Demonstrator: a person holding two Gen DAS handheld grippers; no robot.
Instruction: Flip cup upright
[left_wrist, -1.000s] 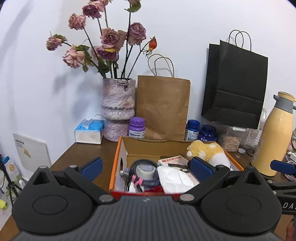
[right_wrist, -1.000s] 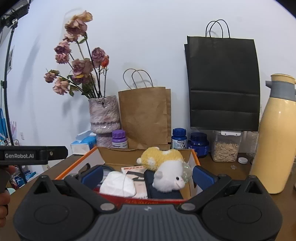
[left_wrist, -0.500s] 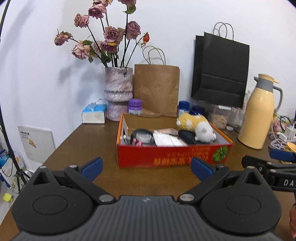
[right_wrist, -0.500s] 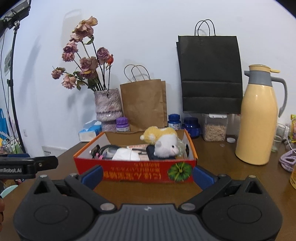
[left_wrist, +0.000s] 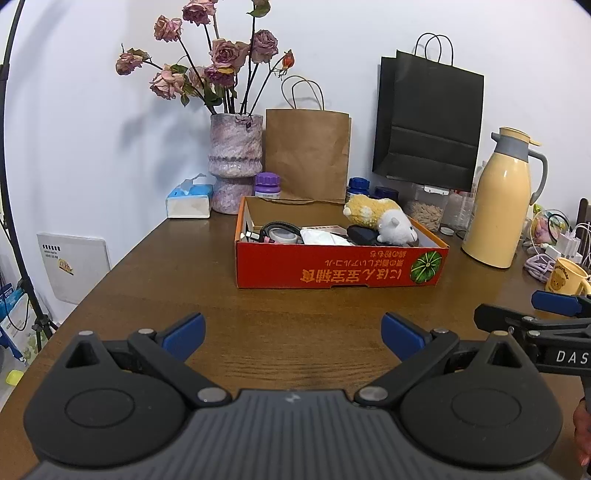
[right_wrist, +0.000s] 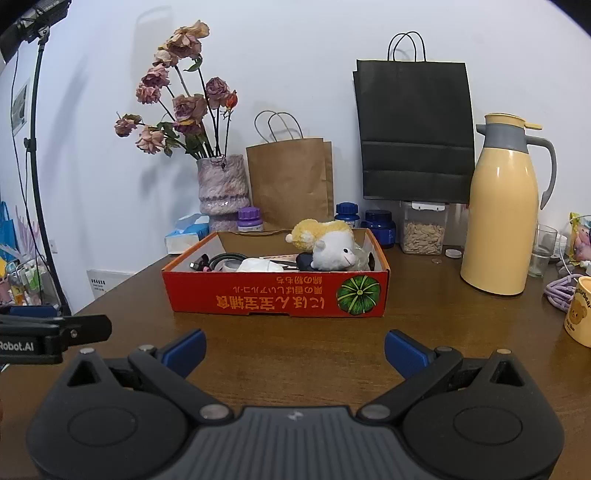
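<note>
A yellow mug with a bear print (left_wrist: 565, 277) stands on the brown table (left_wrist: 295, 306) at the far right, beside a purple cable. In the right wrist view the mug (right_wrist: 580, 317) is cut off by the frame edge, and I cannot tell which end is up. My left gripper (left_wrist: 291, 332) is open over bare table in front of the red box, nothing between its blue pads. My right gripper (right_wrist: 295, 349) is likewise open and empty, well left of the mug. A clear glass (right_wrist: 543, 251) stands upright next to the thermos.
A red cardboard box (right_wrist: 277, 295) holding a plush toy and oddments sits mid-table. Behind it are a flower vase (left_wrist: 236, 162), a brown paper bag (left_wrist: 306, 155), a black bag (left_wrist: 428, 129), jars and a tissue box. A tall yellow thermos (right_wrist: 502, 214) stands at the right.
Both grippers have drawn back from the red box toward the table's near side. The box looks smaller and the mug has come into view. Both stay open.
</note>
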